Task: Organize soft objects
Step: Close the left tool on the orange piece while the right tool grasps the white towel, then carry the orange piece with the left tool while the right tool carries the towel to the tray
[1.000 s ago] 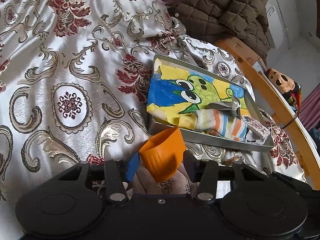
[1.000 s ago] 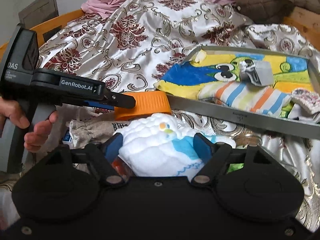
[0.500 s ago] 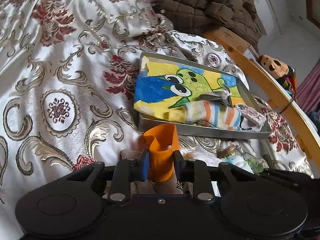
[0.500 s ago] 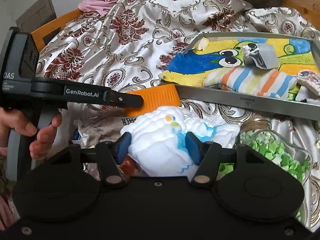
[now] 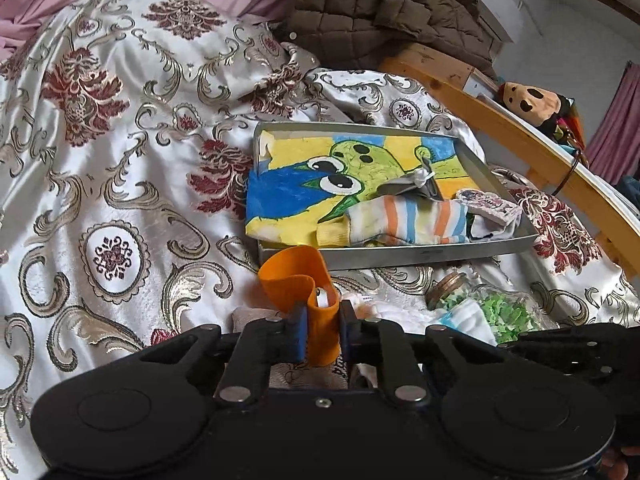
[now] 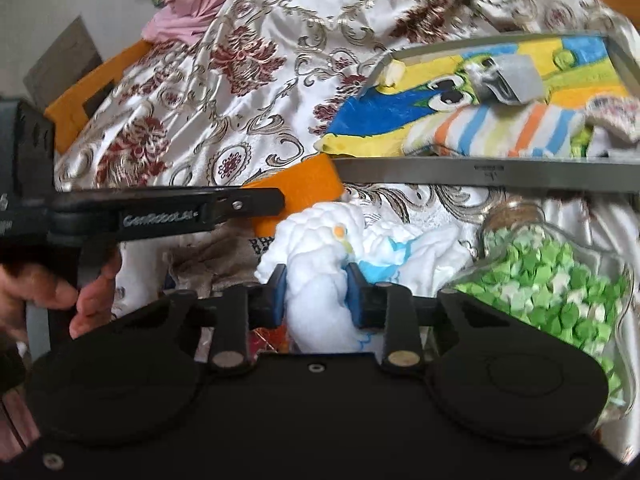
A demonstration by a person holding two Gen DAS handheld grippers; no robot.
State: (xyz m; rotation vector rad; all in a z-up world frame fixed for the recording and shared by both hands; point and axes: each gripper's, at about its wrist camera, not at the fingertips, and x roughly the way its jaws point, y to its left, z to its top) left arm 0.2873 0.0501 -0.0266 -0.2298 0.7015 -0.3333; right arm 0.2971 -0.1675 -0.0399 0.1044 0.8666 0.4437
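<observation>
Cup (image 5: 298,280), orange, squashed upright in closing left gripper (image 5: 323,330), rim toward tray (image 5: 420,254); right gripper (image 6: 318,294) closing on white cloth (image 6: 320,240), jar (image 6: 548,280) beside.

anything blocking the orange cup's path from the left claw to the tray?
Only the grey metal tray's near wall, just beyond the squashed orange silicone cup that the left claw is closing on; the cup must clear that wall. Nothing else visible.

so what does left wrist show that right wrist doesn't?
Left wrist only: brown quilted jacket and a plush toy on the wooden rail.

Right wrist only: the person's hand and the right hand-held gripper, jaws closing on a white fluffy cloth.

Both: the left hand-held gripper, jaws closing on the orange soft cup, the metal tray of folded cloths, and the jar of green stars.
</observation>
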